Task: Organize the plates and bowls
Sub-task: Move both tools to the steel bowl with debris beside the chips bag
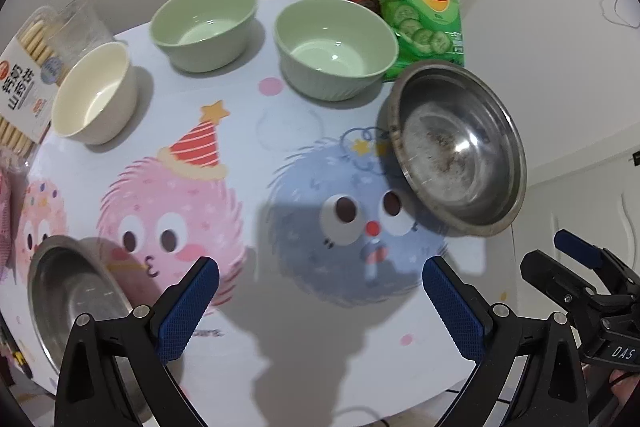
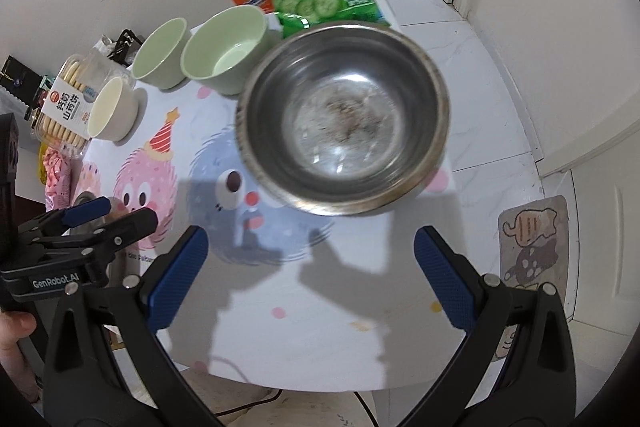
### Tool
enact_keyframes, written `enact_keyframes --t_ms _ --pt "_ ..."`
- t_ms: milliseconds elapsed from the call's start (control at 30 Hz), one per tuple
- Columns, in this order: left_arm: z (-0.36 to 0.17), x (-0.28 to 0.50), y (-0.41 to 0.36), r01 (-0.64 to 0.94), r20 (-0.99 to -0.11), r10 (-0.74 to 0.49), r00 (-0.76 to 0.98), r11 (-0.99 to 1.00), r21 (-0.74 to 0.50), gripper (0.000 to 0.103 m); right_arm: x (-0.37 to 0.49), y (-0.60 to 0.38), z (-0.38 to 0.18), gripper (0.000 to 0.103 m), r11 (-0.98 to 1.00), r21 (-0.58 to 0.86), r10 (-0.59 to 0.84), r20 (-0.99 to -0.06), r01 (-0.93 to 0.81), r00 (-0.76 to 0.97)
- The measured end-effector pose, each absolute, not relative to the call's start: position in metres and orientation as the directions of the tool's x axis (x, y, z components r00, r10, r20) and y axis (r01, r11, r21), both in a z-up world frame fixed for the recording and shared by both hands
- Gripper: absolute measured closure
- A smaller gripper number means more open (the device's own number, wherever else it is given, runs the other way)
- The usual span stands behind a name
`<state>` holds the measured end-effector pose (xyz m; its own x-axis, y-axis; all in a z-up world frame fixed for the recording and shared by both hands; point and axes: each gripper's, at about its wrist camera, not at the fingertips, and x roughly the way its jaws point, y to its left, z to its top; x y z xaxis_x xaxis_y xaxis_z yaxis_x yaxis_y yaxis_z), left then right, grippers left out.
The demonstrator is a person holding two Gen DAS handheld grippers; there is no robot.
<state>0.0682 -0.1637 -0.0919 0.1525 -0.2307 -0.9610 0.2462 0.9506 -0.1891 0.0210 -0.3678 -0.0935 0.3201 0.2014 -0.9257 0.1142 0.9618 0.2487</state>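
Bright, even indoor light from above and behind; gripper shadows fall hard-edged forward across the tabletop (image 1: 280, 307). Specular glare spots inside the steel bowl (image 2: 344, 131), which smears with motion blur in the right wrist view. Heavy fisheye bending and black vignette at corners.

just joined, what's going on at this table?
A person holds a pair of tongs in each hand over a cartoon-print table; the left tongs and right tongs are both open and empty. Nothing is stacked yet. Two green bowls and a cream bowl sit at the back, one steel bowl is ahead of the right tongs, and another steel bowl sits at the left edge.
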Motion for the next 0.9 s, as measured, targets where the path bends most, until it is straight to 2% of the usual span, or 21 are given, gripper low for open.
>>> enact_keyframes --t_ms 900 --pt "-0.144 0.124 -0.238 0.112 -0.980 -0.171 0.097 0.981 -0.160 0.000 0.090 -0.447 -0.149 0.000 0.956 0.240 0.199 -0.953 0.167 0.227"
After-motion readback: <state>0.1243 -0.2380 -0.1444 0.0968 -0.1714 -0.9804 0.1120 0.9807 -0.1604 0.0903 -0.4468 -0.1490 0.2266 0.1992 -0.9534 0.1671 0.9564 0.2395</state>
